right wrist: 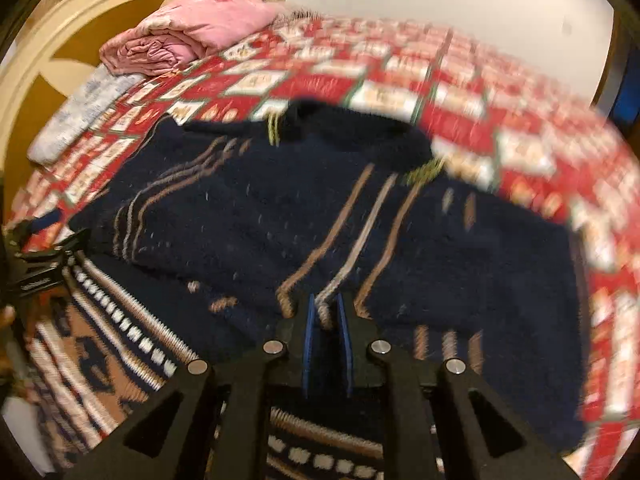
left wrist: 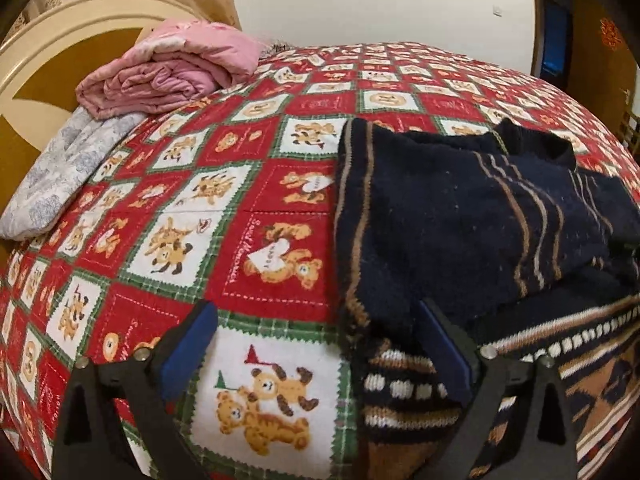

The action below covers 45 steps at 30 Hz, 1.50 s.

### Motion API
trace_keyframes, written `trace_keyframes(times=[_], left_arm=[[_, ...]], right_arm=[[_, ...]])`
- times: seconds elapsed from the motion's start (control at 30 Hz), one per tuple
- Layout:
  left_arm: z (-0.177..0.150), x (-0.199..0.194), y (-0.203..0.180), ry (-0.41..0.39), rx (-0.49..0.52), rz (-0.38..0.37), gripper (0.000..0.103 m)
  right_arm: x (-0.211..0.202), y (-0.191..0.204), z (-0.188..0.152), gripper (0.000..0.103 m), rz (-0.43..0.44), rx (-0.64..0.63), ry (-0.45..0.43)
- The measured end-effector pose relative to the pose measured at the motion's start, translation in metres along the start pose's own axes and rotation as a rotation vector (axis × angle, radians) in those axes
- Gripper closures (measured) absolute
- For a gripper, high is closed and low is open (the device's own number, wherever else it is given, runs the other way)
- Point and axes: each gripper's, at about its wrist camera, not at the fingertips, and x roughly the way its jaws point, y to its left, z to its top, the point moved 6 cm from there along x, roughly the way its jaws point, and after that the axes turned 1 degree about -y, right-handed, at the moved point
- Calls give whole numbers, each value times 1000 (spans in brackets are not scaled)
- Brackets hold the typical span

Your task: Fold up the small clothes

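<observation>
Nearest, the right gripper (right wrist: 325,312) is pinched together on the navy sweater's (left wrist: 460,216) folded sleeve edge, seemingly to carry the fold; the left gripper (left wrist: 316,344), spread wide, straddles its left edge; farther off, a pink quilt (left wrist: 168,68) lies on the bedspread (left wrist: 240,184)

"HAPPY", seemingly, on bedspread (left wrist: 256,184) hearts.

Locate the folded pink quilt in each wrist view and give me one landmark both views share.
Left wrist view: the pink quilt lies upper left, at the head of the bed, beside the cream headboard.
Right wrist view: the pink quilt sits top left, again by the headboard.
Shared landmark: the navy striped sweater, spread on the red teddy-bear bedspread.
</observation>
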Motion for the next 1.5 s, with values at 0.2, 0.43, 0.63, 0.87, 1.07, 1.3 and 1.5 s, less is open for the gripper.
trace_keyframes(times=[0.2,0.43,0.63,0.87,1.07,1.3,1.5], left_arm=[[1,3,4,11,-48,-13,0],[-16,-11,6,20,-48,-23,0],[-43,-51,11,-9,-98,-45,0],[-91,-86,-2,28,-132,-92,1],[-121,-110,-16,51,-141,-138,6],[-148,-130,-22,69,-149,-173,20],[-170,-161,-30,67,-106,-241,26]], right_arm=[[11,66,16,55,197,-76,-42],[13,67,-16,54,144,-81,17],[1,38,-52,51,117,-27,85],[-46,4,-106,46,115,93,102],[-91,-10,-166,46,66,123,123],[-150,-14,-217,46,30,183,80],[-194,-10,-255,47,23,261,28]])
